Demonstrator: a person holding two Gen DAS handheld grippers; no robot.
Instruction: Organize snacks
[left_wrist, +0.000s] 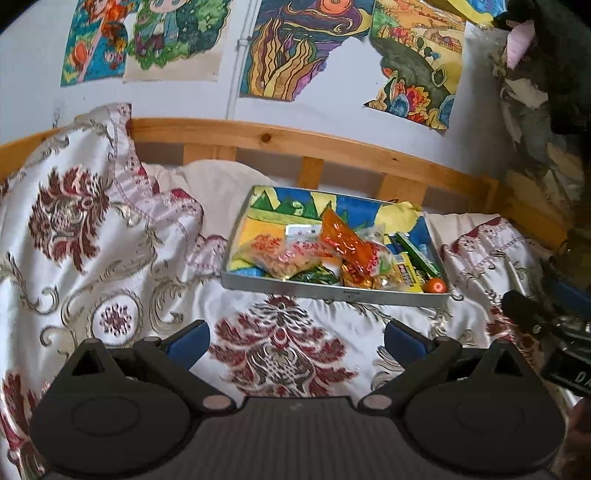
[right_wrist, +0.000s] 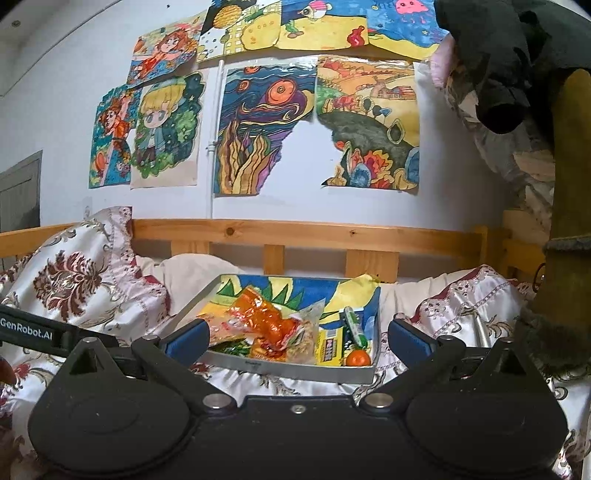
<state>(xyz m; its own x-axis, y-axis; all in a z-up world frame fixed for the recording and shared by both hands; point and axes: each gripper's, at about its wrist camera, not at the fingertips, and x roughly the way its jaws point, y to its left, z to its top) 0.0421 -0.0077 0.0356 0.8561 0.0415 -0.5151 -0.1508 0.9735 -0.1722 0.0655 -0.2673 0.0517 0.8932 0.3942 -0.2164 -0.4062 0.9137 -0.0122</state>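
A white satin bedspread with maroon floral motifs (left_wrist: 280, 347) covers the bed below a pine rail (left_wrist: 295, 140); open cloth lies before the shallow grey tray of snack packets (left_wrist: 332, 291); the left gripper (left_wrist: 297, 341) hovers short of it, released; the right gripper (right_wrist: 297, 339), spread wide, frames its near edge (right_wrist: 295, 369).

Left claw (left_wrist: 297, 341) spread wide above patterned bedspread (left_wrist: 110, 266), grey tray (left_wrist: 332, 291) of snack packets (left_wrist: 343, 245) beyond
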